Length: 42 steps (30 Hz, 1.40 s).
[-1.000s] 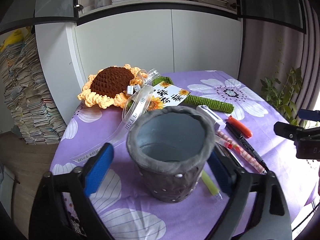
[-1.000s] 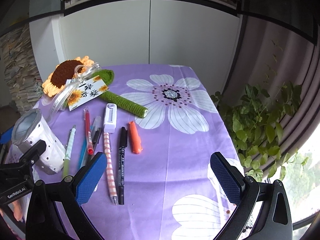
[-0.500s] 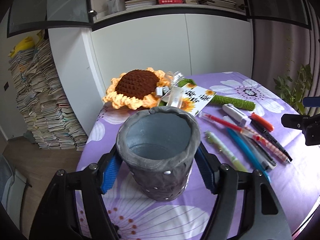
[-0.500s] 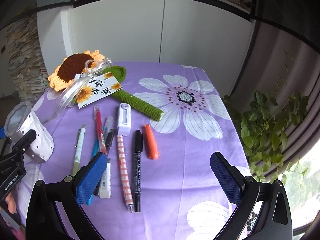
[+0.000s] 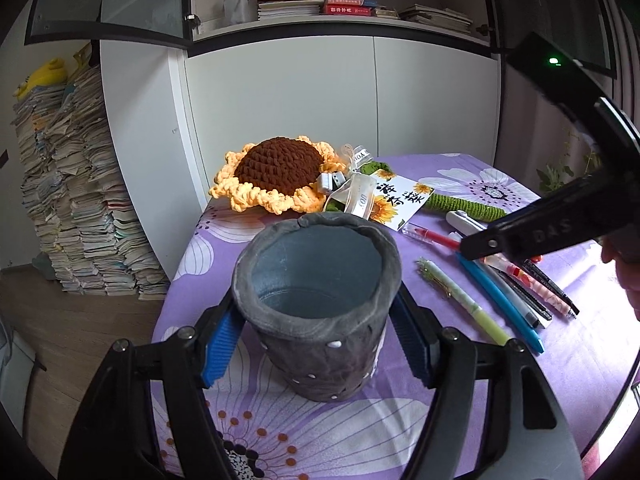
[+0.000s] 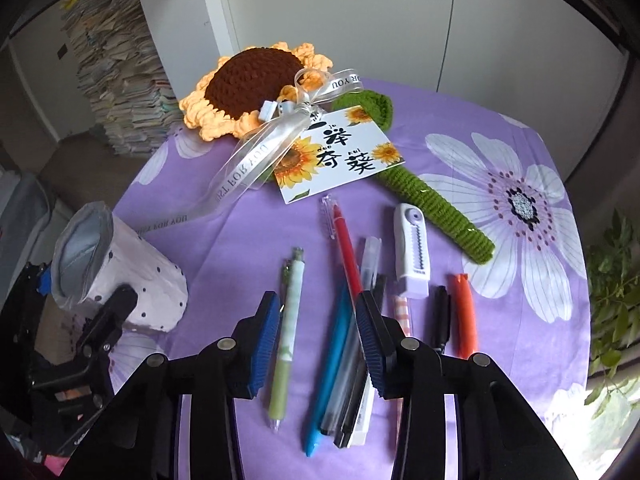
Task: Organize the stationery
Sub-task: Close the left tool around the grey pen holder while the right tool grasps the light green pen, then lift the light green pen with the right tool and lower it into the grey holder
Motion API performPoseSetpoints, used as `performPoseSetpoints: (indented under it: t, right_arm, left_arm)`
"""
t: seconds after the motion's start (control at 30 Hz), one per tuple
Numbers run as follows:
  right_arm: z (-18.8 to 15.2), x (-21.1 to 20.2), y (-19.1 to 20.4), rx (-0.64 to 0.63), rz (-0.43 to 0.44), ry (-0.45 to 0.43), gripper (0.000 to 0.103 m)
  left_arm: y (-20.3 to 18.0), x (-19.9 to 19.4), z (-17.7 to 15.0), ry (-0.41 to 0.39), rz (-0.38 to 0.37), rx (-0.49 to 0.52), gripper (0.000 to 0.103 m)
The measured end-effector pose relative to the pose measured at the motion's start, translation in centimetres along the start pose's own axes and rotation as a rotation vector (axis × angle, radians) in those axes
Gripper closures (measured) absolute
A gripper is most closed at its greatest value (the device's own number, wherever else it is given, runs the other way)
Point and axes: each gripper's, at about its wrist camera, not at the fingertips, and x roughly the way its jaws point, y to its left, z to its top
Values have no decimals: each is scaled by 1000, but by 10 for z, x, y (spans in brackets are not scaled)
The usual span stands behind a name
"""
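Jaws clamp pen cup [image 5: 320, 312] upright – pens [image 6: 340, 320] lie lengthwise, parallel

Obstacles on the table [image 6: 520, 320]: pen holder [image 5: 316, 304] at the near left, mouth open and unblocked from above. Crocheted sunflower [image 6: 256, 84] with its card [image 6: 340, 156] fills the far side. Pens [image 6: 340, 336] lie packed side by side in the middle, little gap between them. Free room: bare purple cloth between holder and green pen [image 6: 288, 336], and the flower-print stretch right of the orange marker [image 6: 466, 316].
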Motion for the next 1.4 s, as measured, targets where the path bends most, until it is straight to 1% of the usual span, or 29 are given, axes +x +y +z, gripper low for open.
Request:
performPoseSetpoints:
  t: [0.07, 0.2, 0.23, 0.27, 0.33, 0.4, 0.5, 0.53, 0.57, 0.63, 0.67, 0.73, 0.8, 0.9, 1.0, 1.27, 1.33, 1.4]
  right_arm:
    - [8, 6, 4, -9, 14, 19, 62]
    - [19, 24, 16, -33, 64, 81, 62]
    - [21, 28, 18, -38, 62, 94, 62]
    - [22, 34, 20, -40, 57, 110, 62]
    - [22, 45, 21, -35, 57, 138, 62]
    - [23, 53, 22, -30, 60, 157, 62]
    - [23, 59, 22, -28, 40, 169, 62]
    - [23, 61, 22, -26, 40, 174, 65]
    - [24, 64, 22, -26, 39, 180, 67]
    - [25, 65, 21, -33, 28, 175, 82]
    - [26, 66, 21, -33, 27, 172, 87]
    - [26, 66, 19, -23, 43, 168, 87]
    - [26, 59, 19, -21, 45, 141, 87]
    - [21, 31, 16, -21, 65, 70, 87]
    - [18, -1, 17, -19, 82, -11, 87]
    - [12, -95, 29, -29, 141, -259, 87]
    - [13, -115, 36, -46, 158, -323, 87]
    - [15, -129, 39, -60, 180, -367, 87]
  left_arm:
    - [1, 2, 0, 11, -16, -4, 32]
    - [-1, 1, -1, 11, -16, 6, 33]
    - [-1, 1, -1, 8, -17, 8, 30]
    - [-1, -1, -1, 6, -18, 8, 23]
    - [1, -5, -2, -7, -19, 0, 13]
    - [4, -9, -4, -23, -25, -5, 12]
    - [5, -10, -5, -20, -25, -10, 13]
    - [5, -10, -5, -20, -24, -13, 17]
    - [5, -10, -5, -22, -24, -16, 25]
    - [6, -10, -5, -17, -38, -20, 35]
    - [6, -11, -6, -18, -40, -20, 35]
    - [6, -11, -6, -21, -46, -22, 35]
    - [7, -12, -6, -21, -52, -23, 35]
    - [4, -11, -6, -18, -47, -10, 35]
    - [-1, -12, -6, -17, -33, 13, 35]
    - [-1, -13, -8, -15, -22, 23, 35]
    - [-2, -12, -8, -14, -18, 28, 35]
    - [-2, -12, -7, -13, -15, 30, 35]
